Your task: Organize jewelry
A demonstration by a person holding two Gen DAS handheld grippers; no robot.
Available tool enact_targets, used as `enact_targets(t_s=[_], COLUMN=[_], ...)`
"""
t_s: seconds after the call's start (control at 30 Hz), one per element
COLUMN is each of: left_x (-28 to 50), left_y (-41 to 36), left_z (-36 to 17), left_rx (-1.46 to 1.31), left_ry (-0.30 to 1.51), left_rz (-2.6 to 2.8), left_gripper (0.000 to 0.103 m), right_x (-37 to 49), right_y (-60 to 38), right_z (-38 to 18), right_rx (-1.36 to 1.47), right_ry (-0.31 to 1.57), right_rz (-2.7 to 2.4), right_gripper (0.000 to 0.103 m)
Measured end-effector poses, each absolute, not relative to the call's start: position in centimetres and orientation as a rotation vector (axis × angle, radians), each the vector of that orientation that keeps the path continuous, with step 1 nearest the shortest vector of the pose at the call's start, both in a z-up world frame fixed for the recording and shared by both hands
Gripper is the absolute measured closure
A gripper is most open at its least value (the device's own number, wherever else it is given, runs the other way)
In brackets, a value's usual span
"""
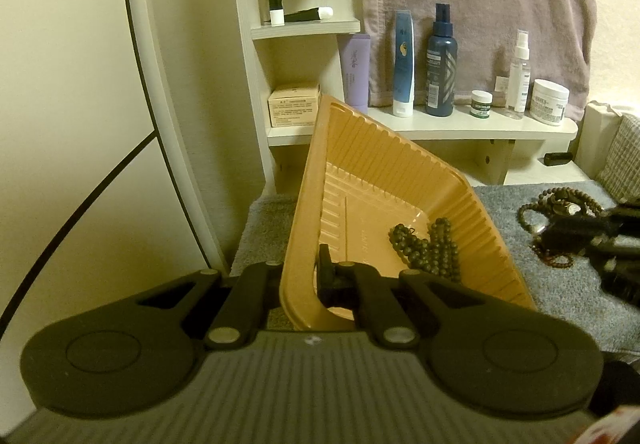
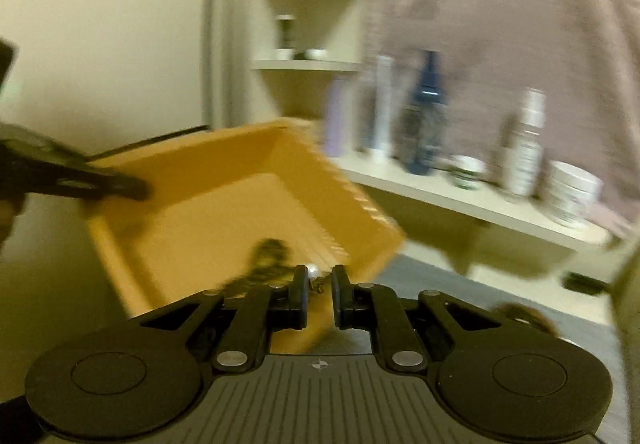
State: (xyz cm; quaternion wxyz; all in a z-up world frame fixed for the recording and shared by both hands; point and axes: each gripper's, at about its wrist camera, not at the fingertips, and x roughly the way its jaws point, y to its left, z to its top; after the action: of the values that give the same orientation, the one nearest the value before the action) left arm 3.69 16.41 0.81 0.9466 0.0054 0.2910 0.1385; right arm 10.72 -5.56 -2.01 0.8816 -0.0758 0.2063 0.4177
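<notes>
Orange tray (image 1: 360, 163) tilted, left gripper (image 1: 300, 276) clamping rim

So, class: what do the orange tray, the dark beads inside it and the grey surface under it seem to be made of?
Orange tray: thin moulded plastic, slightly glossy; ribbed walls and a pressed floor pattern.
Dark beads: probably wood or stone, matte; round, dull, strung together.
Grey surface: looks like towelling or short-pile fabric; fuzzy, looped texture.

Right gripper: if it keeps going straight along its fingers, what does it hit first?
Probably the orange tray: the right gripper points at the tray's near rim, with a pearl-like bead just ahead of the fingertips. The picture is blurred, so depth is uncertain.
</notes>
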Motion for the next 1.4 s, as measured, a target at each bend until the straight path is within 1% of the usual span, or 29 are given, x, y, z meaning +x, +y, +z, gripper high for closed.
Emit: enact_targets(t_s=[0.1,0.17,0.23,0.3,0.63,1.0,1.27,1.37,1.4], left_x=[3.7,3.7,3.7,3.7,3.8,3.8,3.7,3.7,3.7], left_y=[16.4,16.5,16.5,16.5,16.5,16.5,16.5,16.4,16.4], left_z=[0.9,0.9,0.9,0.9,0.8,0.8,0.9,0.9,0.9], left_rx=[0.01,0.01,0.009,0.007,0.003,0.008,0.005,0.006,0.007], left_ry=[0.591,0.59,0.588,0.587,0.586,0.587,0.573,0.573,0.574], left_rz=[0.279,0.278,0.277,0.276,0.276,0.277,0.282,0.283,0.283], left_gripper=[0.099,0.099,0.098,0.098,0.098,0.098,0.099,0.099,0.099], right_x=[10.0,9.7,9.3,9.2,10.2,14.0,15.5,16.1,16.3], right_y=[-3.7,-2.8,-2.1,-2.1,-4.9,-10.7,-10.6,-9.8,-9.6], right_z=[-2.4,-2.8,-3.1,-3.3,-3.3,-6.3,-7.7,-8.4,-8.6], right_rx=[-0.178,-0.188,-0.19,-0.177,-0.165,-0.151,-0.147,-0.151,-0.154], right_ry=[0.443,0.463,0.468,0.465,0.471,0.566,0.609,0.638,0.65], right_rz=[0.938,0.976,0.987,0.993,0.871,0.605,0.604,0.61,0.612], right_gripper=[0.091,0.089,0.077,0.071,0.071,0.071,0.071,0.076,0.08])
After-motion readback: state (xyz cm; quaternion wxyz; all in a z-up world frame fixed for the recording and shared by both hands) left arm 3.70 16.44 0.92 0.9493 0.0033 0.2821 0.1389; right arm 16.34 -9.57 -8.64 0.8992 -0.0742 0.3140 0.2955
